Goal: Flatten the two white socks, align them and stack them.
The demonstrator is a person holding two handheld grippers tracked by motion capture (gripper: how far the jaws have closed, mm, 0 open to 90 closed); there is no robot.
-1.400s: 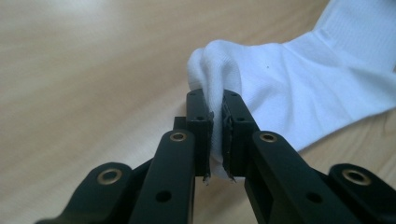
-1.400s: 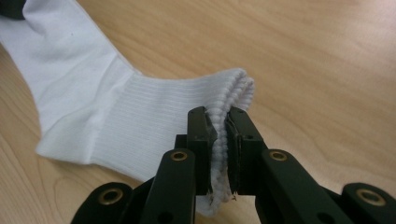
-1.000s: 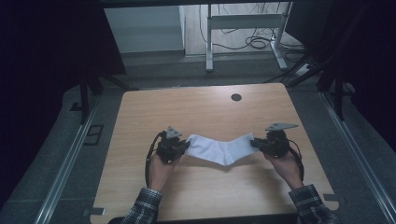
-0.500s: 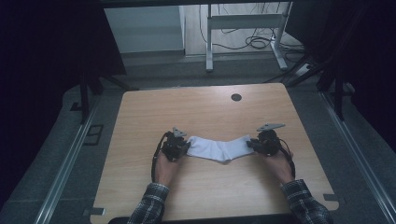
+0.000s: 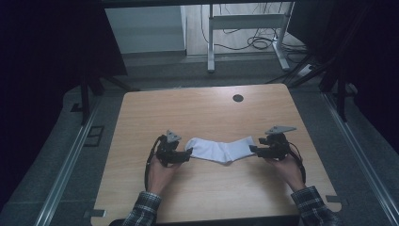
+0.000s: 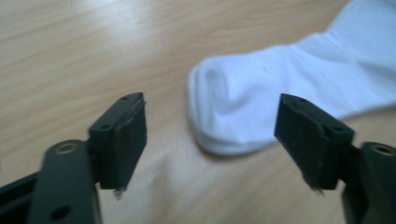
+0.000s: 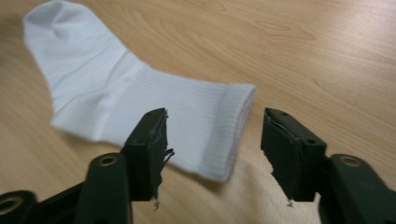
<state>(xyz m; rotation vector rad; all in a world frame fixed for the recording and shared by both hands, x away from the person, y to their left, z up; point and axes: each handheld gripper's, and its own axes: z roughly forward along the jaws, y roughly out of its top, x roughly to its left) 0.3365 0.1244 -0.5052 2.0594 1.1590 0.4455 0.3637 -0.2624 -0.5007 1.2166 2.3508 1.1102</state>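
Since the earlier frame both pairs of jaws have just been opening and the sock now lies flat, no longer held off the table. Left gripper (image 6: 210, 140) stands wide apart, nothing pinched, toe end of the sock (image 6: 261, 102) just ahead of its jaws. Right gripper (image 7: 212, 149) also parted and empty, the ribbed cuff lying ahead of its jaws, near the left one. Sock (image 5: 220, 149) rests near the front middle of the wooden table (image 5: 202, 108), between the two grippers. Looks light, soft and floppy, so it will sag and bunch; best taken at the cuff or toe edge, pinching both layers.
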